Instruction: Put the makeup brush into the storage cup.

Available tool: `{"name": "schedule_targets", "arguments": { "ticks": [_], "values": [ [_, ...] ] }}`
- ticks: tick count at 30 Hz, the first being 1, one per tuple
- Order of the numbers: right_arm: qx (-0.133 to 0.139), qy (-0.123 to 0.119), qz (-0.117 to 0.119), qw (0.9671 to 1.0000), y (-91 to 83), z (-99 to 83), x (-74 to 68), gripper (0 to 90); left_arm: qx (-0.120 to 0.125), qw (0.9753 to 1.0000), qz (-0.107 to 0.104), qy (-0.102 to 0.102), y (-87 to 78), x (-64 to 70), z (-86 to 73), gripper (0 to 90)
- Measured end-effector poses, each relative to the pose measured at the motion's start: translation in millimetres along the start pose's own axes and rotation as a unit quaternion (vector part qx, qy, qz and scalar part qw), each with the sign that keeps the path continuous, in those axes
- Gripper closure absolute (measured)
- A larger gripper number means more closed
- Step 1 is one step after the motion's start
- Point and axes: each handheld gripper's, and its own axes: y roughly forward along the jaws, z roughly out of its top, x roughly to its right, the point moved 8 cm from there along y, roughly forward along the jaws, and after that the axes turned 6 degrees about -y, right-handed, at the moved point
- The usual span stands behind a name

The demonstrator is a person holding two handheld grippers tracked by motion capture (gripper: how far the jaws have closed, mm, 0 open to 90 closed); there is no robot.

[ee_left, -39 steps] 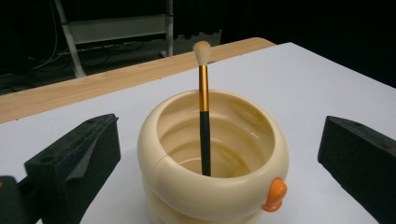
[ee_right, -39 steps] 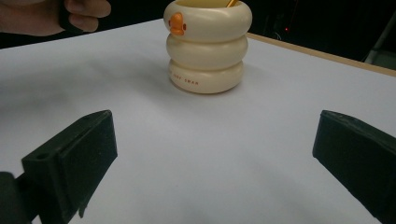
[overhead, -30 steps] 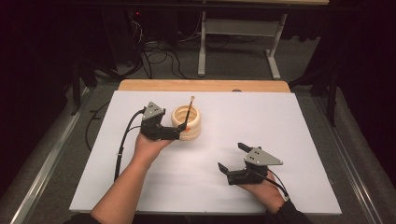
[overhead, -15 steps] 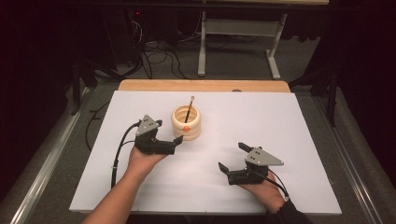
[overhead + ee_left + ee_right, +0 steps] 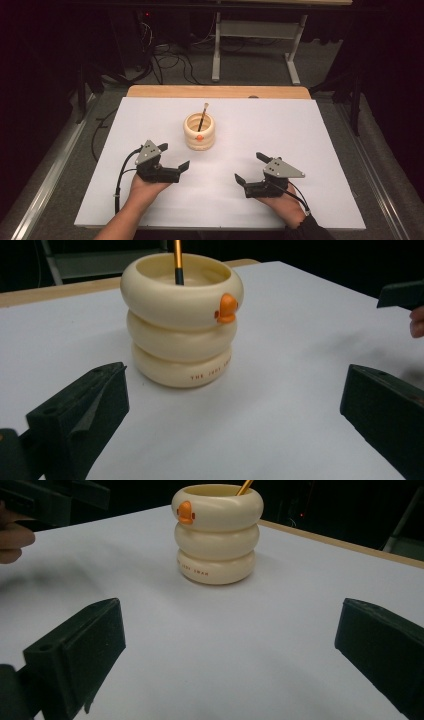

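Cream-coloured and ringed like 3 stacked tubes, the pen holder [image 5: 199, 131] stands upright on the white table sheet [image 5: 310, 130] in the high view, toward the far middle, with a thin brush [image 5: 203, 114] leaning inside it. The left gripper [image 5: 175, 160] rests near the holder's front-left, the right gripper [image 5: 248, 168] well apart to its front-right; both have their jaws spread and carry nothing.

In the left gripper view, the holder [image 5: 181, 320] sits just ahead between the 2 parted jaws, its orange beak [image 5: 227, 308] turned to the right and the brush's orange shaft [image 5: 177, 261] rising from the rim.

In the right gripper view, the holder [image 5: 217, 532] stands farther off, beak [image 5: 184, 512] to the left, with the brush handle [image 5: 244, 487] slanting out at the top.

My judgement: the risk is a tip-over. The holder is tall for its footprint and looks light, so a jaw nudging its upper ring, or catching the leaning brush, could topple it and spill the brush onto the sheet.
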Motion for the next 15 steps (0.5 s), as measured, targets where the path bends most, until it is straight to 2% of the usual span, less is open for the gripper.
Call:
{"name": "schedule_targets", "arguments": {
  "ticks": [3, 6, 9, 12, 15],
  "values": [
    [0.000, -0.003, -0.004, 1.0000, -1.6, 0.7, 1.6, 0.9, -0.008, 0.9999, -0.001, 0.013, -4.7, 2.1, -8.9, 0.1],
    [0.003, 0.000, -0.005, 1.0000, -2.8, 1.7, 2.6, 0.9, -0.004, 0.9999, -0.006, 0.010, -10.4, 4.5, -14.8, 0.1],
    [0.005, 0.001, -0.004, 1.0000, -3.6, 2.5, 2.9, 1.0, 0.000, 0.9999, -0.003, 0.017, -17.1, 5.5, -15.6, 0.1],
    [0.007, 0.000, -0.004, 1.0000, -4.5, 3.1, 2.9, 0.9, 0.003, 0.9999, -0.006, 0.011, -20.9, 7.9, -18.7, 0.1],
    [0.007, 0.002, -0.005, 1.0000, -4.9, 3.1, 3.3, 0.9, -0.003, 0.9997, -0.013, 0.020, -22.8, 14.0, -23.4, 0.1]
  ]
}}
